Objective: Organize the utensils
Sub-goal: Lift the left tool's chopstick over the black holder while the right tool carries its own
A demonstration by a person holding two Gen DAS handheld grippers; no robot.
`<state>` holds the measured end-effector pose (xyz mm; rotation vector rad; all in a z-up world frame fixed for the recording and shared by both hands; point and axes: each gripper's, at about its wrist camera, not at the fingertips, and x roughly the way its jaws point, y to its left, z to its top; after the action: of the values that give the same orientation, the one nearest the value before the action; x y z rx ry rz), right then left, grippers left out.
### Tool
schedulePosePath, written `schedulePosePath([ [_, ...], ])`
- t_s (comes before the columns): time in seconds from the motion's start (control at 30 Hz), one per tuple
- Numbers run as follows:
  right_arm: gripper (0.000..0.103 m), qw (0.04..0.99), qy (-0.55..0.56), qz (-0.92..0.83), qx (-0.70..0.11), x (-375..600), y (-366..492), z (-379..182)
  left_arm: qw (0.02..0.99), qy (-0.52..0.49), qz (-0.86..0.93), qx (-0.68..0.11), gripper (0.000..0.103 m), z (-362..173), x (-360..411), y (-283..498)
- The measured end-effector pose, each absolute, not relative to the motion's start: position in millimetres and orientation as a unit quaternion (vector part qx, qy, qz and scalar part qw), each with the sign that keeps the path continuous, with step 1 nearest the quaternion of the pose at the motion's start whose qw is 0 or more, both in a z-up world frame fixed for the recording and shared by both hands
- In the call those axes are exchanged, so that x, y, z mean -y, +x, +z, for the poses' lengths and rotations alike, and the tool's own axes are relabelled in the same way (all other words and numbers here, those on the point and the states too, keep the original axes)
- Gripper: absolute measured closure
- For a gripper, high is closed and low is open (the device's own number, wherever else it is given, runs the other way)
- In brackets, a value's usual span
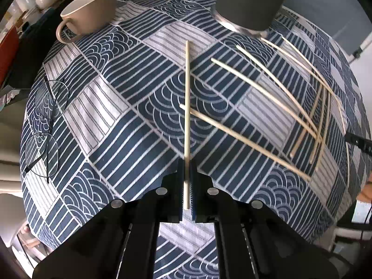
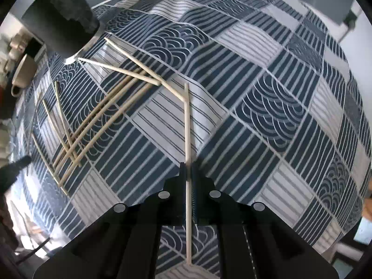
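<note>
My left gripper is shut on a pale wooden chopstick that points straight ahead above the cloth. My right gripper is shut on another chopstick that also points ahead. Several loose chopsticks lie criss-crossed on the patterned cloth at the right of the left wrist view; they lie at the left in the right wrist view. A dark grey holder cup stands at the far edge; it shows at the upper left in the right wrist view.
A beige mug stands at the far left and shows small in the right wrist view. A pair of glasses lies on the left of the blue patterned tablecloth. The table edge drops off to the left.
</note>
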<state>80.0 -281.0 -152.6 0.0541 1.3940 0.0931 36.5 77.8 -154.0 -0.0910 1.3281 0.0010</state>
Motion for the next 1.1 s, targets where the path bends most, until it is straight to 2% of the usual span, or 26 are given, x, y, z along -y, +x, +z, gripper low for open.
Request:
schedulePosePath([
  [0.17, 0.099, 0.757, 0.059, 0.043, -0.649, 300.9, 71.8, -150.5, 0.776, -0.084, -0.002, -0.625, 0.099, -146.2, -101.5, 11.3],
  [0.37, 0.099, 0.762, 0.083, 0.036, -0.642, 322.7, 54.6, -142.6, 0.787, -0.081, 0.0, -0.611, 0.099, -126.4, -115.1, -1.3],
  [0.6, 0.099, 0.779, 0.136, 0.05, -0.61, 343.1, 48.0, -115.8, 0.797, -0.122, -0.02, -0.591, 0.099, -103.4, -108.5, 9.2],
  [0.77, 0.099, 0.79, 0.156, 0.074, -0.589, 341.0, 60.2, -98.2, 0.805, -0.146, -0.037, -0.574, 0.099, -84.4, -98.3, 16.7],
  [1.1, 0.099, 0.817, 0.116, 0.157, -0.543, 285.6, 97.8, -58.6, 0.845, -0.112, -0.045, -0.521, 0.099, -38.0, -81.0, 40.2],
])
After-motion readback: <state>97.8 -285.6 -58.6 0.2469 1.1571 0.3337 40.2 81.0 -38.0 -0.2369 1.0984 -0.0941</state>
